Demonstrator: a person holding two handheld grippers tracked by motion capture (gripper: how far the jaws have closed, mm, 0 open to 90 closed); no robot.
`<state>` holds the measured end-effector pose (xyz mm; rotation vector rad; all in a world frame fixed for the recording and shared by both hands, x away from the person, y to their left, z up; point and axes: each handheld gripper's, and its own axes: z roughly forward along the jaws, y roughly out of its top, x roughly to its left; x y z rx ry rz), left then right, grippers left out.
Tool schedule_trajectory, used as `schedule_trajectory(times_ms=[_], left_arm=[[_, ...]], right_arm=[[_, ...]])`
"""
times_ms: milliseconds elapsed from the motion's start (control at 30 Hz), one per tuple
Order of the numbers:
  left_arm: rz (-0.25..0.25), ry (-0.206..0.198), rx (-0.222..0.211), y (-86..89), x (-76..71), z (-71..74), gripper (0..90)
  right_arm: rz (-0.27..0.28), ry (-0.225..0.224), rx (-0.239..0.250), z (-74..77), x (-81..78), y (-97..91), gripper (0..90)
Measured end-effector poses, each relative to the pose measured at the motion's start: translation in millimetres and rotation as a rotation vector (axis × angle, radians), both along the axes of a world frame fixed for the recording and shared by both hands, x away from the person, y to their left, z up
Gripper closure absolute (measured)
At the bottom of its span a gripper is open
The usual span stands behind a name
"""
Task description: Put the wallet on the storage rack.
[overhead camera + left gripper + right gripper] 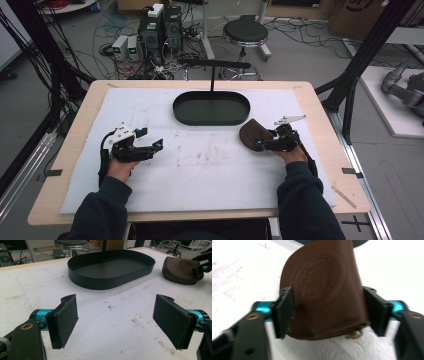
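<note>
A brown leather pouch (252,134) with an embossed round seal lies on the white mat right of centre. My right gripper (262,145) has a pad on each side of the pouch (322,285). In the right gripper view both pads of this gripper (328,305) press against its edges. The left gripper view shows the pouch (180,270) at top right with the right gripper (202,267) at its side. My left gripper (151,138) rests on the mat at the left, jaws wide open; nothing is between the pads (116,317).
A black oval tray (180,112) sits at the back centre of the mat, its wall (107,282) low. A thin black post with a crossbar (212,64) rises from it. The white mat (200,165) covers the wooden table.
</note>
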<state>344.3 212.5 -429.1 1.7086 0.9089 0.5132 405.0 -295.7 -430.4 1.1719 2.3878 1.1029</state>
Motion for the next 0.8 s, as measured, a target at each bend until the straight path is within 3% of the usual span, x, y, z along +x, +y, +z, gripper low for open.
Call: schedule_trajectory(times_ms=[200,300,433,533,800], left_arm=[[0.009,0.004,-0.003,0.9,0.0,-0.3,20.7],[0.007,0.003,-0.002,1.1,0.0,-0.1,21.4],[0.009,0.001,-0.008,1.6,0.0,0.0,21.5],[0.009,0.001,-0.009,1.7,0.2,-0.2,21.6],[0.009,0.001,-0.012,1.5,0.2,-0.1,21.8]], right_arm=[[0.022,-0.047,0.041,15.2,-11.5,-7.2,59.7],[0.046,-0.099,0.003,26.3,-18.1,-7.1,65.5],[0.028,-0.163,-0.098,37.9,-27.7,-9.7,68.0],[0.015,-0.172,-0.109,38.7,-30.4,-13.7,68.0],[0.121,-0.208,-0.108,38.3,-35.1,-5.8,66.3]])
